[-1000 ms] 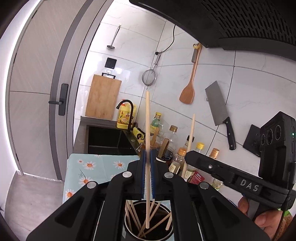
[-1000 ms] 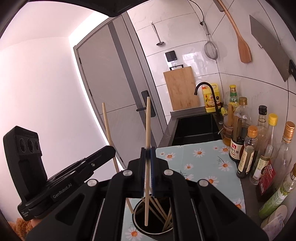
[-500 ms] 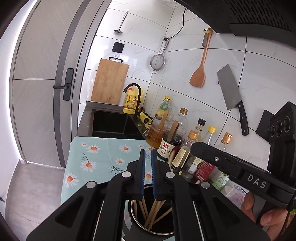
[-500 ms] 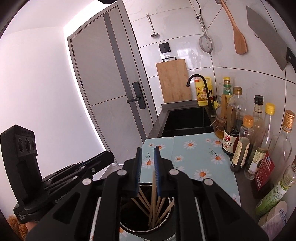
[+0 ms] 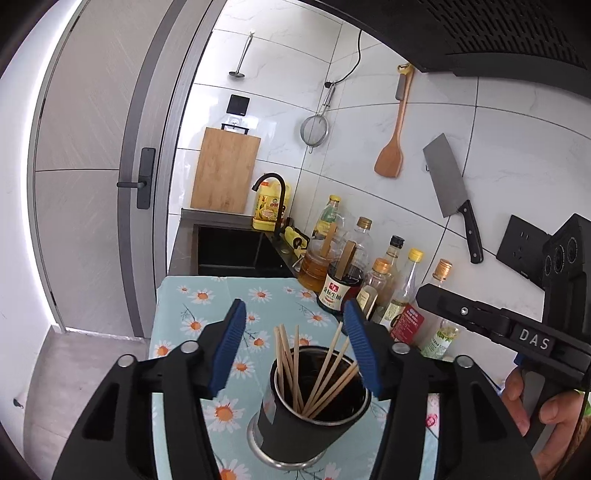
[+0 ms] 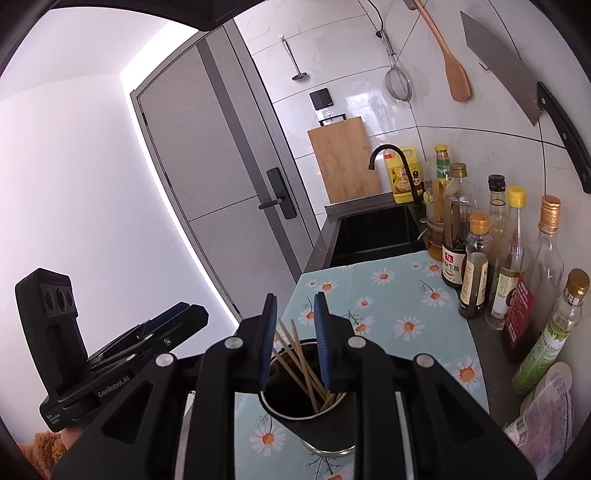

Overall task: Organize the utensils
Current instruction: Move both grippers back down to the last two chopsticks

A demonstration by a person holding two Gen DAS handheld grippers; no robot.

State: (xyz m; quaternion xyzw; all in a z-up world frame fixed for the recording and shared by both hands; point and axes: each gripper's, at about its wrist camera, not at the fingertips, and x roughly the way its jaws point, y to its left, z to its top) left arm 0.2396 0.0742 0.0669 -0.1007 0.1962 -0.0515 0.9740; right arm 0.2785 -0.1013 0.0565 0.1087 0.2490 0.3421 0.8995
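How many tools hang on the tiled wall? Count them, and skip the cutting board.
4: a ladle furthest left, above the cutting board; a wire strainer to its right; a wooden spatula next; a cleaver furthest right. The range hood may hide others.

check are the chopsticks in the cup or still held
In the cup: the chopsticks lean inside the black cup; neither gripper's pads touch them.

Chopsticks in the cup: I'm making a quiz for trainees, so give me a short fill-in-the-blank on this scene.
1. The chopsticks stand in a dark ____.
2. The cup sits on a cloth printed with ____.
3. On the wall, the cleaver hangs beside a wooden ____.

Missing words: cup; daisies; spatula
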